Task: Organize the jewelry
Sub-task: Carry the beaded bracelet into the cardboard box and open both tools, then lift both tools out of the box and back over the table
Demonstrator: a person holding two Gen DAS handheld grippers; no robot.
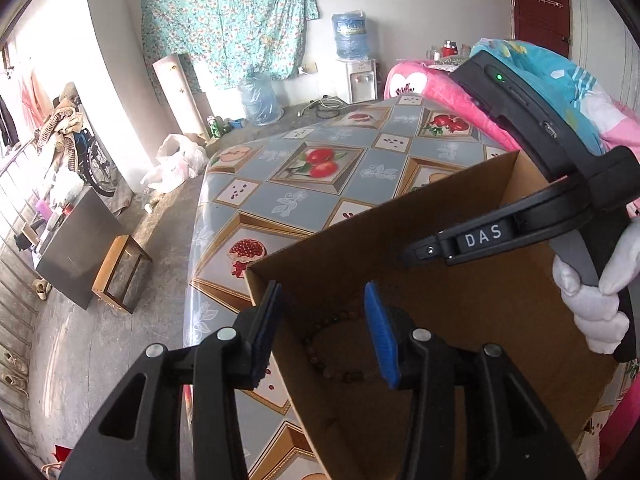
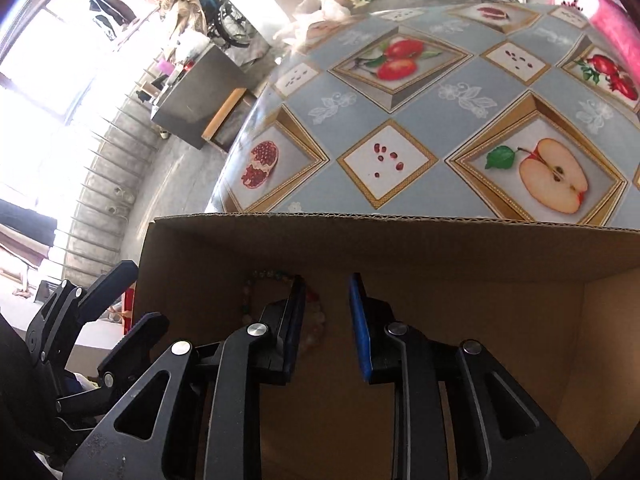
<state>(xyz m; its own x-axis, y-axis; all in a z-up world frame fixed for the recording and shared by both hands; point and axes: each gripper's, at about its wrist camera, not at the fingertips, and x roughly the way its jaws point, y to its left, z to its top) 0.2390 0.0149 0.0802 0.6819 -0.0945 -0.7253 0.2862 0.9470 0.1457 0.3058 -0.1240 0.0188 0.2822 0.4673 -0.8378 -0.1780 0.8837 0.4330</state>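
Fruit-print tablecloth (image 2: 460, 92) under cardboard box (image 2: 360, 240); both tongs (image 1: 324, 328) (image 2: 326, 320) parted, empty

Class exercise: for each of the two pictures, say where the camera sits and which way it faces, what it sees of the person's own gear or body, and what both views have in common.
Left wrist: rides the left gripper, looking down into the cardboard box; its jaws are open, and the right gripper and a white-gloved hand show.
Right wrist: rides the right gripper, facing down over the box toward the fruit-print tablecloth; its jaws are open, and the left gripper shows.
Shared: box, tablecloth, and a beaded bracelet on the box floor.
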